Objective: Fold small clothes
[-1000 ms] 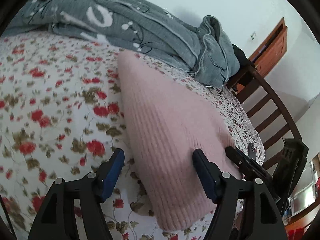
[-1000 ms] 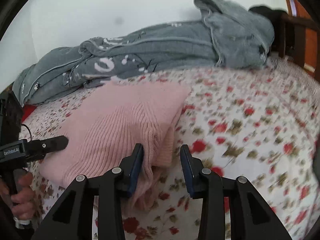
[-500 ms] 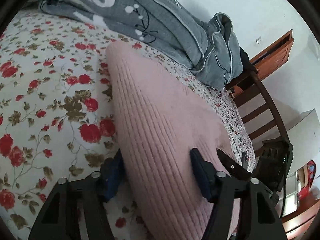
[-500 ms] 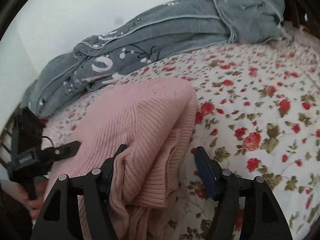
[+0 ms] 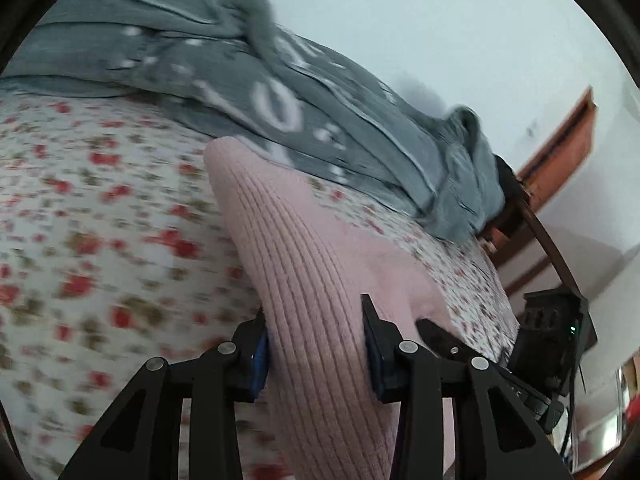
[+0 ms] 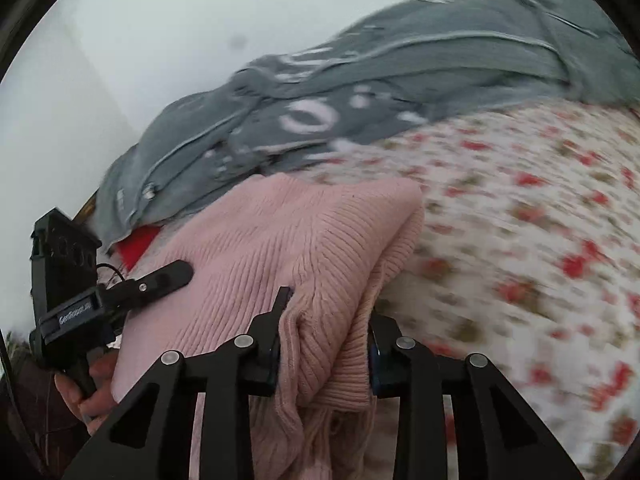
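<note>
Left wrist view: the left gripper [image 5: 316, 344], wide a second ago, is closing on one pink sweater [image 5: 320, 280] on the floral bedsheet [image 5: 100, 220]; its long axis runs from 6 toward 11 o'clock.

Right wrist view: the right gripper [image 6: 324, 340] is closing on the sweater's bunched edge; one grey blanket [image 6: 360, 100] at 12 o'clock.

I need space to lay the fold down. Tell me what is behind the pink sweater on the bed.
Behind the pink sweater lies a rumpled grey blanket along the white wall, on the floral bedsheet. A red patch peeks out beside it; what the blanket covers is hidden.
</note>
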`<state>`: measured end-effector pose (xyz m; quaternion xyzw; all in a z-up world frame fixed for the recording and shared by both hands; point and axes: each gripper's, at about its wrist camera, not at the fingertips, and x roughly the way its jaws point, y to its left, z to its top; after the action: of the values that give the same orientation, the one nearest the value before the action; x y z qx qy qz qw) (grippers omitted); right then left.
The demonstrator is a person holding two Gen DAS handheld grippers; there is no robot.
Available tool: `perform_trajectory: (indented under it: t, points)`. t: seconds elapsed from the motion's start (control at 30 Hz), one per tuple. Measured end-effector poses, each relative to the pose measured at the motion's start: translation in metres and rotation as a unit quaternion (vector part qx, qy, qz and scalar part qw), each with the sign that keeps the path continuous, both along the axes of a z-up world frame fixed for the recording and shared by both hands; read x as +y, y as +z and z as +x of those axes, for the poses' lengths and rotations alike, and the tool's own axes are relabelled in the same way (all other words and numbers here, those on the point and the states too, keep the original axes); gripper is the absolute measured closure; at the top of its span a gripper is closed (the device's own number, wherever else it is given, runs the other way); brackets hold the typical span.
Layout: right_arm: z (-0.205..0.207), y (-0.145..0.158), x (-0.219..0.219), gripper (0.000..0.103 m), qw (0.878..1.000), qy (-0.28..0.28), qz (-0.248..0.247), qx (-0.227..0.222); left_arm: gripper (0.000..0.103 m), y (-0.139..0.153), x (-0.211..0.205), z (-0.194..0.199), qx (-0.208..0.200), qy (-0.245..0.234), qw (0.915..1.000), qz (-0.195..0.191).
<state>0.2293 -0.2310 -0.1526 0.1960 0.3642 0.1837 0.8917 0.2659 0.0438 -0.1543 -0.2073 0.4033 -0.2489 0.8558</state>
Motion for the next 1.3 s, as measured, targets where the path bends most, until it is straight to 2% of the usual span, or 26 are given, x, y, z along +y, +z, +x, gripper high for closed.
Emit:
perform_trajectory:
  t: [0.07, 0.1, 0.13, 0.17, 0.23, 0.33, 0.4, 0.43, 0.47, 0.57, 0.63, 0.73, 0.8, 0.83, 0.87, 1.1, 1.3]
  points:
    - [0.009, -0.004, 0.020, 0.075, 1.000, 0.004, -0.015, -0.020, 0.060, -0.011, 0.010, 0.006, 0.001, 0.016, 0.9997, 0.019]
    - [0.010, -0.008, 0.023, 0.081, 0.999, 0.004, -0.021, -0.024, 0.058, -0.024, 0.012, 0.010, 0.003, 0.030, 0.9988, 0.039]
    - [0.012, -0.018, 0.030, 0.082, 0.999, 0.009, -0.045, -0.020, 0.054, -0.035, 0.011, 0.011, 0.006, 0.036, 0.9979, 0.054]
    - [0.012, -0.029, 0.036, 0.080, 0.996, 0.011, -0.084, -0.015, 0.040, -0.047, 0.009, 0.012, 0.007, 0.038, 0.9970, 0.067]
    - [0.006, -0.032, 0.036, 0.079, 0.995, 0.011, -0.097, -0.034, 0.034, -0.057, 0.003, 0.008, -0.009, 0.034, 0.9964, 0.077]
    - [0.002, -0.023, 0.040, 0.077, 0.991, 0.006, -0.126, -0.046, 0.035, -0.044, 0.000, -0.006, -0.056, 0.046, 0.9919, 0.105]
    - [0.000, -0.022, 0.039, 0.068, 0.989, -0.004, -0.137, -0.051, 0.035, -0.036, -0.002, -0.022, -0.092, 0.053, 0.9867, 0.123]
    - [-0.003, -0.020, 0.036, 0.062, 0.989, -0.011, -0.138, -0.057, 0.035, -0.033, -0.002, -0.028, -0.103, 0.053, 0.9851, 0.128]
    - [-0.006, -0.018, 0.033, 0.060, 0.988, -0.015, -0.136, -0.065, 0.035, -0.031, -0.002, -0.035, -0.112, 0.049, 0.9840, 0.130]
    - [-0.018, -0.009, 0.025, 0.059, 0.988, -0.029, -0.122, -0.092, 0.033, -0.025, -0.004, -0.053, -0.143, 0.036, 0.9799, 0.134]
    - [-0.025, 0.001, 0.024, 0.059, 0.986, -0.034, -0.114, -0.116, 0.032, -0.024, -0.006, -0.058, -0.149, 0.032, 0.9783, 0.140]
    - [-0.038, 0.007, 0.034, 0.059, 0.984, -0.003, -0.108, -0.143, 0.030, -0.034, 0.000, -0.054, -0.116, 0.022, 0.9866, 0.112]
    - [-0.036, -0.001, 0.050, 0.073, 0.977, -0.002, -0.166, -0.135, 0.026, -0.044, 0.004, -0.049, -0.097, 0.023, 0.9900, 0.100]
    - [-0.030, -0.012, 0.059, 0.086, 0.970, -0.007, -0.213, -0.114, 0.025, -0.049, 0.007, -0.044, -0.084, 0.014, 0.9923, 0.090]
    - [-0.023, -0.022, 0.063, 0.087, 0.969, -0.007, -0.232, -0.090, 0.025, -0.051, 0.008, -0.042, -0.076, 0.011, 0.9938, 0.081]
    - [-0.019, -0.018, 0.050, 0.086, 0.978, -0.010, -0.196, -0.076, 0.026, -0.043, 0.010, -0.050, -0.098, 0.013, 0.9924, 0.074]
    - [-0.024, -0.004, 0.032, 0.091, 0.993, -0.011, -0.077, -0.093, 0.027, -0.033, 0.015, -0.043, -0.115, 0.018, 0.9920, 0.048]
